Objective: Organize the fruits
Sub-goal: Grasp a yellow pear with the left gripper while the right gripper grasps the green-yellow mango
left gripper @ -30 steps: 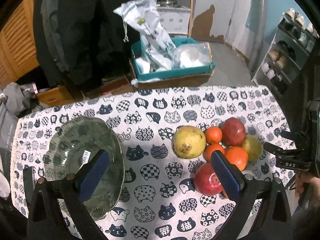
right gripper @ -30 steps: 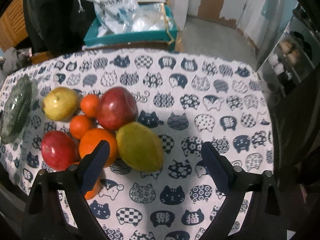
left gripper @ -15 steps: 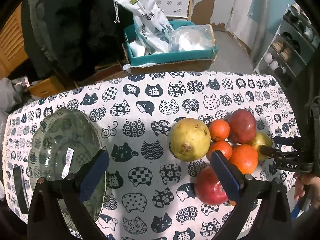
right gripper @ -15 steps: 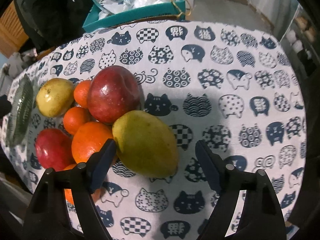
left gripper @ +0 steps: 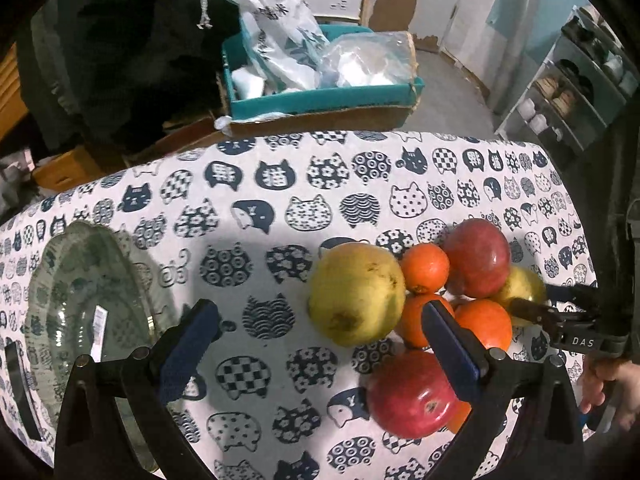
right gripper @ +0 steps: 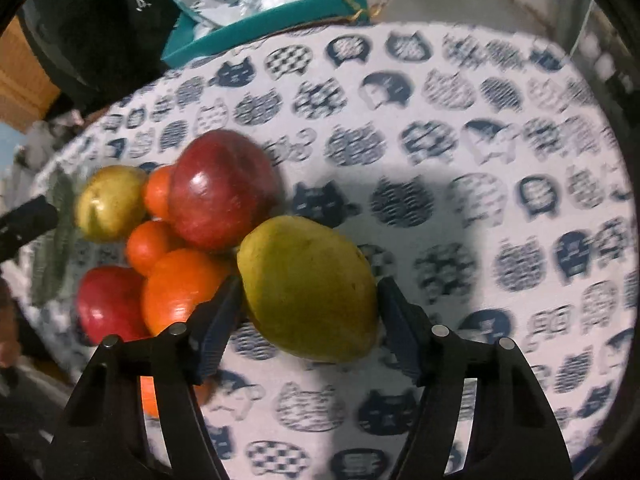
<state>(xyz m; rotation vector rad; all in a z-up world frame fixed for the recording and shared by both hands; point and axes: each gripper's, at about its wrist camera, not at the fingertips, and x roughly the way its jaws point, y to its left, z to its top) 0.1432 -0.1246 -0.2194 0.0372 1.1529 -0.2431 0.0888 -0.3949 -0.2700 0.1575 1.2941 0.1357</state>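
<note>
I am closing the right gripper (right gripper: 308,300) around the yellow-green mango (right gripper: 310,290), and its jaws have just been narrowing with the fruit between them. Both blue pads are sitting against the mango's flanks, so I am reading this as a grasp, though the right wrist view is blurred and I cannot swear the pads are pressing firmly yet. I am taking it across its narrow width, since that is the span the jaws can cover and the long axis is running away from me.

The mango is lying on the cat-print cloth of the counter (left gripper: 280,184), at the outer edge of the fruit cluster, touching the large orange (right gripper: 180,284) and the red apple (right gripper: 222,188) behind it. Being on the edge is why I am picking it first: nothing is resting on it. It is looking smooth, plump and dull, greenish yellow with a few dark specks.

I am keeping the left gripper (left gripper: 316,340) released, jaws wide with nothing between them, hovering over the cloth between the glass bowl (left gripper: 80,280) and the yellow pear (left gripper: 356,292). The bowl is standing well apart from the fruit at the counter's far side and is holding nothing, so I judge it the likely destination. A second red apple (left gripper: 412,396) and the small tangerines (left gripper: 426,268) are waiting in the cluster.
</note>
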